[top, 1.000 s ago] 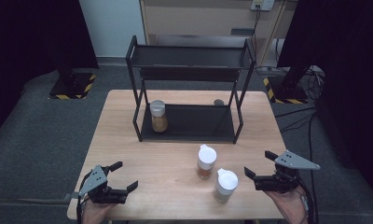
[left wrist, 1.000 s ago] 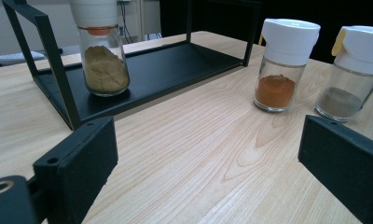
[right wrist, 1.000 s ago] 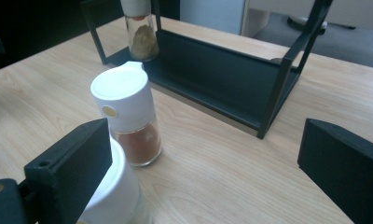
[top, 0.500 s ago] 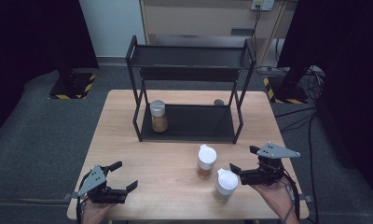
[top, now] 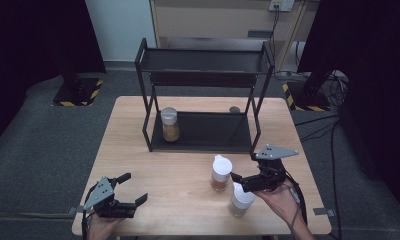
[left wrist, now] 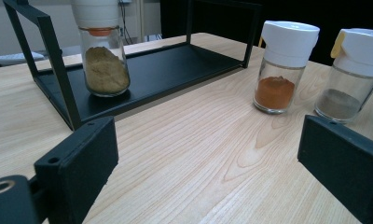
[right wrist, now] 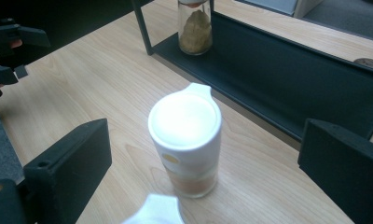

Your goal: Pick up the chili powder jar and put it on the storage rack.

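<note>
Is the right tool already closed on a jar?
No, the right tool is open, its jaws apart on either side of the orange jar, touching nothing.

Grey carpet floor [top: 33,150] is seen around the wooden surface [top: 138,150]; black curtains [top: 33,40] and a pale wall [top: 120,25] behind.

Nearest jar [right wrist: 153,211] cut off below, rack jar's lid [right wrist: 194,2] cropped, perhaps orange.
</note>
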Available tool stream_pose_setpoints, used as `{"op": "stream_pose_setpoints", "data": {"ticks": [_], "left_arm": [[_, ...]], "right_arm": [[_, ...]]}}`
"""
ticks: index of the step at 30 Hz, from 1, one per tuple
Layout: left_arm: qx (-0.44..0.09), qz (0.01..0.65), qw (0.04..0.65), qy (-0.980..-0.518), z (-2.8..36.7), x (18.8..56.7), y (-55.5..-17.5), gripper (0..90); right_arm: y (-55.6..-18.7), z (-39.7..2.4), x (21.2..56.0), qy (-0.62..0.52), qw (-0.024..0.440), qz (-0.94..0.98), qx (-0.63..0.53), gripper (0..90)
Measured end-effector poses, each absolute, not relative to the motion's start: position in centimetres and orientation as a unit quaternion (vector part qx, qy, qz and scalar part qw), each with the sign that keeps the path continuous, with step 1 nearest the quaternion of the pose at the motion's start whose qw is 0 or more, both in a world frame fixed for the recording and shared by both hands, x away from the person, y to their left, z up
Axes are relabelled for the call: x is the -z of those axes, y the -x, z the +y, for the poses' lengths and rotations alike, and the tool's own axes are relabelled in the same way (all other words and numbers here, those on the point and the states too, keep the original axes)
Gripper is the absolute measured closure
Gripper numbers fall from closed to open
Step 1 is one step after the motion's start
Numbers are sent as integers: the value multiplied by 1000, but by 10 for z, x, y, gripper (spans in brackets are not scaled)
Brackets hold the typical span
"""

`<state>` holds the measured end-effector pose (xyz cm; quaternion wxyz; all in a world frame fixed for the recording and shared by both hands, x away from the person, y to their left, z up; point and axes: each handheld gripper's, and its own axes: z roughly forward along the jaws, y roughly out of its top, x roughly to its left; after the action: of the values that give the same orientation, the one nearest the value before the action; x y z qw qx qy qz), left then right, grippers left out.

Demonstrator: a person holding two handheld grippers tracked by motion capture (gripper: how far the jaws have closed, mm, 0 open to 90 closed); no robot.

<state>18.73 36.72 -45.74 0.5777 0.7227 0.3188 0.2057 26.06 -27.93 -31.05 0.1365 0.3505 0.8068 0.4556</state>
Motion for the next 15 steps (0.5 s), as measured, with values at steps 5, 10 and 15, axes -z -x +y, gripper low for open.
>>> {"op": "stream_pose_setpoints", "data": {"ticks": [5,10,15], "left_arm": [[-206,319,578,-722,367,457,-187,41],[-207,320,578,-722,368,457,-187,42],[-207,320,579,-721,368,458,-186,42]], "right_arm": [[-271,-266,305,-347,125,818,-442,28],[-283,-251,302,-343,118,831,-422,29],[-294,-235,299,-337,111,844,-402,29]]}}
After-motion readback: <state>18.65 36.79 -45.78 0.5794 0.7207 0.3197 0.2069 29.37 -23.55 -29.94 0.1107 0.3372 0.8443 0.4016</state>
